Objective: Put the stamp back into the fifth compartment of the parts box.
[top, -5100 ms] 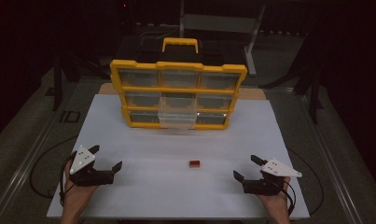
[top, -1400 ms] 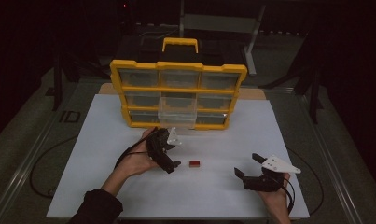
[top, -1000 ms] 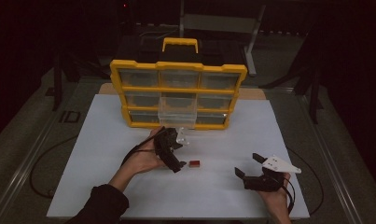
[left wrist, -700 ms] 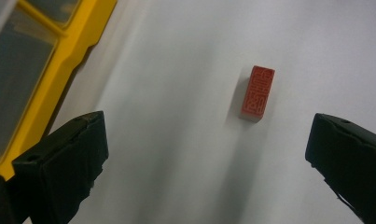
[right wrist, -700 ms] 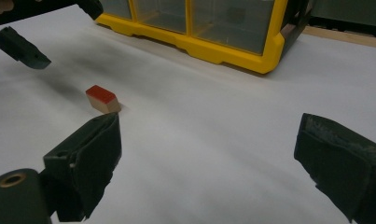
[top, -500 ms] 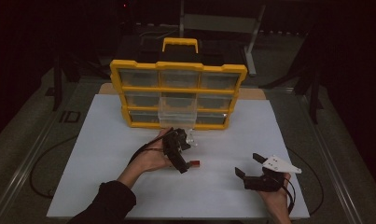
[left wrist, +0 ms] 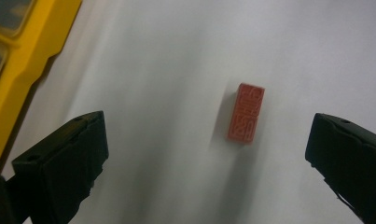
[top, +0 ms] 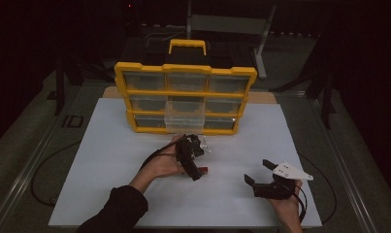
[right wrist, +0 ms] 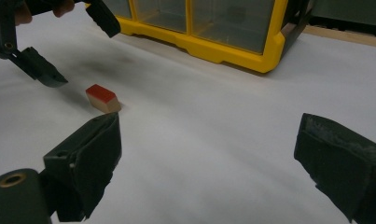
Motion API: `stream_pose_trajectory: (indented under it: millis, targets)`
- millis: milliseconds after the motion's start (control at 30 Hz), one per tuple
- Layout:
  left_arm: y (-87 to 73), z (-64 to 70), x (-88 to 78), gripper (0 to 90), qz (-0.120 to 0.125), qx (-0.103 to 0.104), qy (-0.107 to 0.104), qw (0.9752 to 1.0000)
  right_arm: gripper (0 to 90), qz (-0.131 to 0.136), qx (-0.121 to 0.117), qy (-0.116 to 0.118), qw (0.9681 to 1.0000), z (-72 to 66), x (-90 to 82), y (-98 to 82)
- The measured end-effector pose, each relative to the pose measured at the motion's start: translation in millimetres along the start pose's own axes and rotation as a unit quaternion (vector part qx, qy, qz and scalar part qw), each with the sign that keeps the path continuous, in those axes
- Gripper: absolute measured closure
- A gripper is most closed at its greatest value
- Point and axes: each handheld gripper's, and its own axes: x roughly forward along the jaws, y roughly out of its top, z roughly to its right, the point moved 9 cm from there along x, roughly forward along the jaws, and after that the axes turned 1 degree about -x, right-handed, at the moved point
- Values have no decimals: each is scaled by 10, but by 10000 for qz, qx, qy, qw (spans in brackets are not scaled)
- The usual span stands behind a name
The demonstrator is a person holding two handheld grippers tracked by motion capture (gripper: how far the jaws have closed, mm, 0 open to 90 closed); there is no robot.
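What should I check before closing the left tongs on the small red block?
1. Left tongs open: ok, jaws wide apart.
2. Red block between the jaws: ok, though nearer the right jaw.
3. Block free of contact: ok, lying alone on the white sheet.
4. Jaws low enough to grip: cannot tell.
5. Right tongs clear of the path: ok, open and off to the side.
6. Organizer drawer pulled out: ok.

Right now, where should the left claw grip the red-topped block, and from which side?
From above, across the two long sides of the red-topped block. It lies flat and alone on the white sheet, and the open left claw already straddles it, jaws facing those sides.
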Motion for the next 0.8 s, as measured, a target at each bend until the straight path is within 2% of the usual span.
stream_pose_trajectory:
  millis: [267,333,500,667,800]
  targets:
    - [12,34,95,0,-190,60,-101,9998,72,2,1,5,10000,2,-1,0]
    - [10,47,139,0,-300,103,-135,9994,72,-5,5,10,10000,0,0,-2]
    - [29,77,195,23,-447,79,-184,9988,71,-9,12,13,10000,-1,2,-4]
    - [50,90,225,108,-563,161,-124,9982,72,-12,14,13,10000,-1,3,-5]
    - [50,120,262,249,-727,251,-242,9967,72,-17,10,9,10000,1,2,-6]
